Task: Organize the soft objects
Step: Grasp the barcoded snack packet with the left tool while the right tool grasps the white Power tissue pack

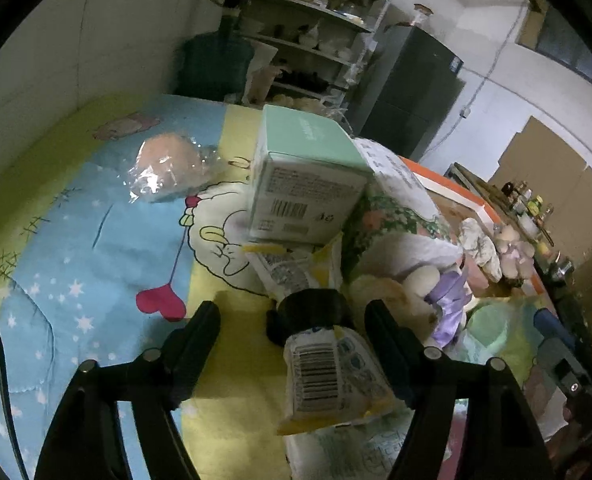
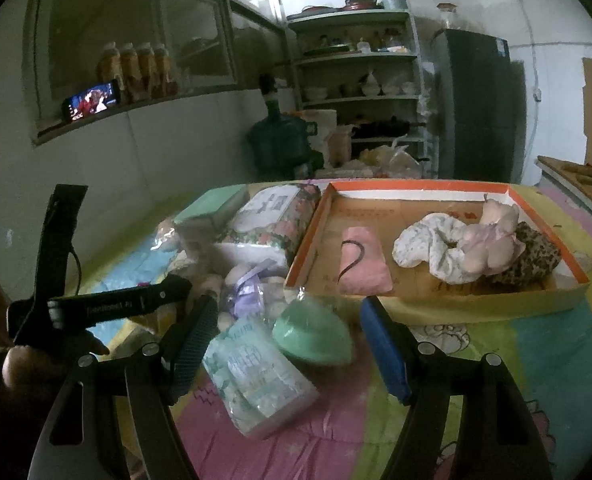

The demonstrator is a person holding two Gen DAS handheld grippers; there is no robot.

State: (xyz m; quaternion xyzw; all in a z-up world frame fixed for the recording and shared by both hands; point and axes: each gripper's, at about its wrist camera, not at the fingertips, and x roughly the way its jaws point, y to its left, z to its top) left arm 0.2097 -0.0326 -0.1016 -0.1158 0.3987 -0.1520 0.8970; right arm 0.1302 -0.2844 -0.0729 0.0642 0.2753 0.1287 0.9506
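My left gripper point(image 1: 292, 320) is open, its fingers on either side of a yellow-edged packet point(image 1: 328, 376) with a barcode and a black scrunchie point(image 1: 312, 312) on the cartoon quilt. A mint box point(image 1: 308, 176) stands just beyond, a wrapped peach plush point(image 1: 172, 168) to its left. My right gripper point(image 2: 288, 328) is open around a mint-green soft pad in plastic point(image 2: 312, 332) and a tissue pack point(image 2: 256, 376). An orange-rimmed cardboard tray point(image 2: 436, 300) beyond holds a pink pouch point(image 2: 362, 260), a floral scrunchie point(image 2: 432, 252), a pale plush point(image 2: 492, 236) and a leopard-print piece point(image 2: 536, 256).
A floral wrapped bundle point(image 2: 272, 216) and a purple-ribboned bag point(image 2: 252, 288) lie left of the tray. The left gripper's body point(image 2: 108, 304) is at the left of the right wrist view. Shelves point(image 2: 360, 80), a water jug point(image 2: 280, 140) and a dark fridge point(image 2: 480, 104) stand behind the bed.
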